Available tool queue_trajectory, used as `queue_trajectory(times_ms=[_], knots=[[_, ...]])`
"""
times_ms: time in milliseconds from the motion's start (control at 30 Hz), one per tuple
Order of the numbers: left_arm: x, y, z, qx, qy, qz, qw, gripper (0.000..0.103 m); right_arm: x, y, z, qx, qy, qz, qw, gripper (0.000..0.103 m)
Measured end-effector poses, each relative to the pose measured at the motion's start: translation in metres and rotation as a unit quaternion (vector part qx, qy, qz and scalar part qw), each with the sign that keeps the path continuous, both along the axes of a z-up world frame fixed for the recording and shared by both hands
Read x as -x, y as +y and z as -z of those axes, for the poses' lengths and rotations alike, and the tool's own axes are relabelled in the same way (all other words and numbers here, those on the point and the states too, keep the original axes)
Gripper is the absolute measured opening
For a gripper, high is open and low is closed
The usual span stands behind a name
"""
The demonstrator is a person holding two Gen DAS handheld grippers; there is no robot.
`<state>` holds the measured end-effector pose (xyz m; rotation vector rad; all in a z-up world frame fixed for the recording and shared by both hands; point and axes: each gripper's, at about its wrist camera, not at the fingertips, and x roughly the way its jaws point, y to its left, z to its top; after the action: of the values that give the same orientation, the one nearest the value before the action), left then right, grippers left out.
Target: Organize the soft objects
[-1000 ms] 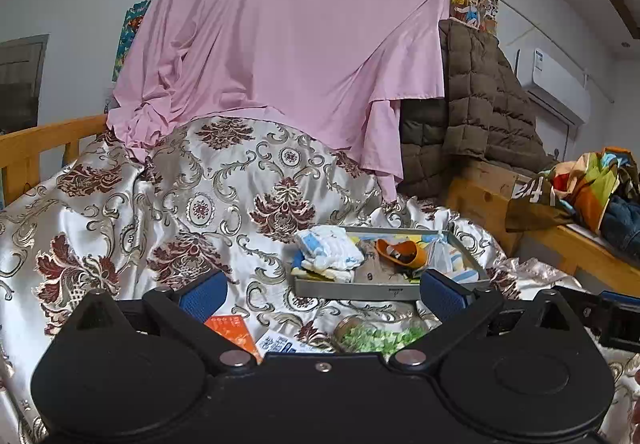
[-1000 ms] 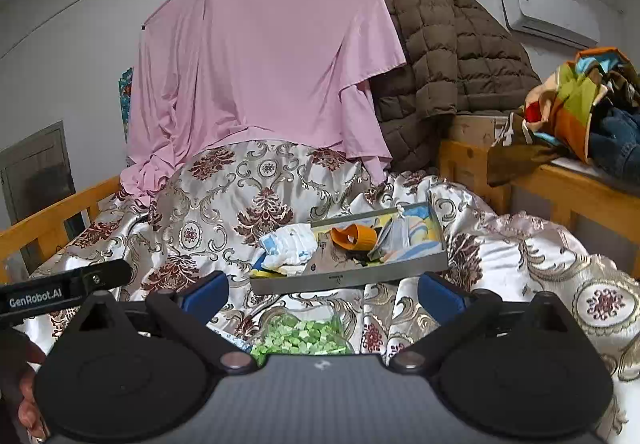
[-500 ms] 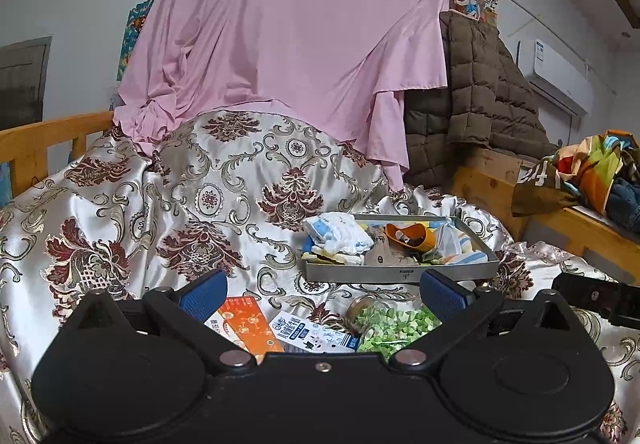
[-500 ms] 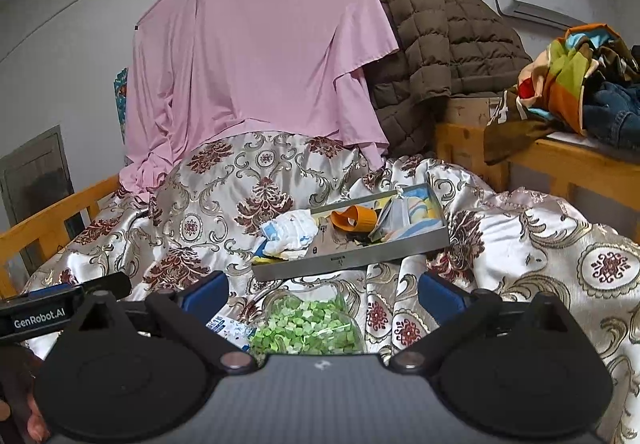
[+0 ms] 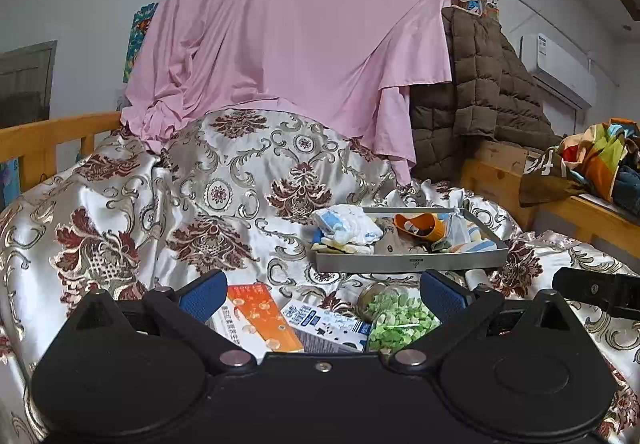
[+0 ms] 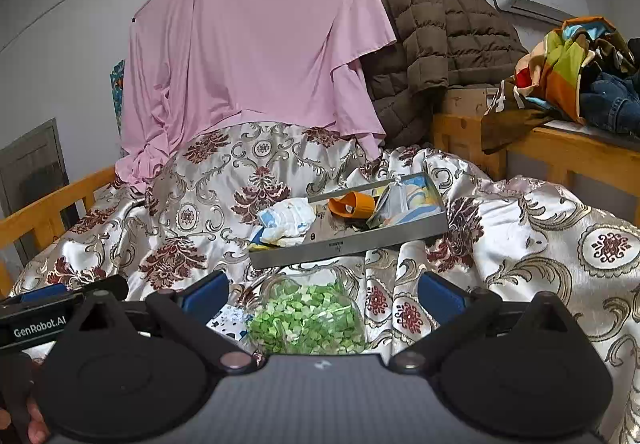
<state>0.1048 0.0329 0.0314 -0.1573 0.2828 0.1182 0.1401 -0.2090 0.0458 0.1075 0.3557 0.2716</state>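
A grey metal tray [image 5: 412, 263] [image 6: 348, 244] lies on the patterned bedspread. In it are a white-and-blue soft bundle [image 5: 348, 228] [image 6: 288, 220], an orange cup on its side [image 5: 420, 226] [image 6: 352, 204] and other small items. In front of it lie a clear jar of green bits [image 5: 396, 318] [image 6: 308, 314], an orange-and-white box [image 5: 256, 316] and a white-and-blue pack [image 5: 324, 322]. My left gripper [image 5: 322, 296] is open and empty above these. My right gripper [image 6: 322, 294] is open and empty over the jar.
A pink sheet [image 5: 296, 44] hangs behind the bed, with a brown quilted coat [image 5: 492, 84] to its right. Wooden rails [image 5: 48, 136] flank the bed. Colourful clothes [image 6: 576, 72] lie on a wooden shelf at right. The other gripper's body shows at the view edges.
Both views have tipped down and closer over the bed, so the boxes and the jar of green bits show more fully between the fingers. Both grippers stay open.
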Motion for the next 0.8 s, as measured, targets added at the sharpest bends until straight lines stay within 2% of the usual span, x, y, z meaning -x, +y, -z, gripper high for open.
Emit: queue_trajectory(times_ms=[800], knots=[[0.009,0.006,0.03,0.007,0.034,-0.036,0.9988,0.102,0.003,-0.004,0.027,0.001,0.011,0.013,1.0,0.103]])
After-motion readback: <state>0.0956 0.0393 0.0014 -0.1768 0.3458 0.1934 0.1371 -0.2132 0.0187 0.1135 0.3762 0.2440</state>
